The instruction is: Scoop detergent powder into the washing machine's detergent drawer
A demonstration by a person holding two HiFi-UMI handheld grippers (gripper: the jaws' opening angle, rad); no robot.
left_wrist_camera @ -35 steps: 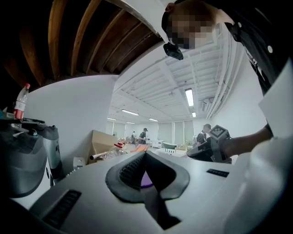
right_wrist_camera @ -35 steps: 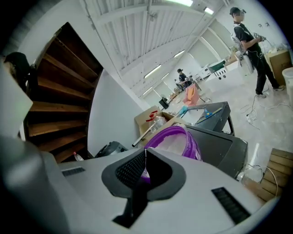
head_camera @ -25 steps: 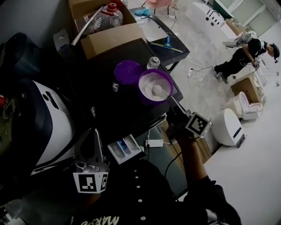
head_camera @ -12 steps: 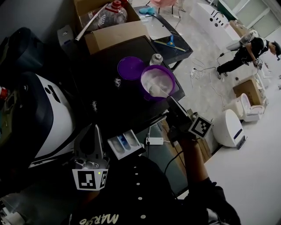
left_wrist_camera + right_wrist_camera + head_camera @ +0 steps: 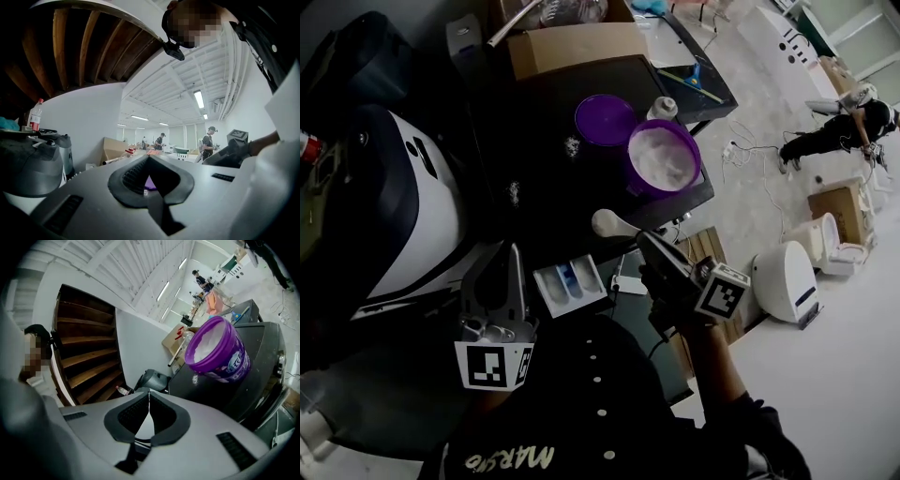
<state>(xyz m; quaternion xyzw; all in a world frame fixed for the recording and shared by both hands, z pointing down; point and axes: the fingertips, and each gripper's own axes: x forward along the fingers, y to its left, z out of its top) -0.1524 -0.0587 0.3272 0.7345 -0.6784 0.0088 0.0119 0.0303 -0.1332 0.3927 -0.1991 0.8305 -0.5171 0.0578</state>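
The right claw [image 5: 644, 241] held the spoon [image 5: 607, 223] of powder at one o'clock of the drawer [image 5: 570, 286]; the left claw [image 5: 499, 261] was closed, empty.

Right gripper [image 5: 645, 240] swung the scoop [image 5: 607, 223] (white) from tub [image 5: 664, 157] — toward drawer [image 5: 570, 286].

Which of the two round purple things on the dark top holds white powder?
The purple tub, on the right in the head view: it is deep, with white powder inside. The flat purple lid beside it holds none.
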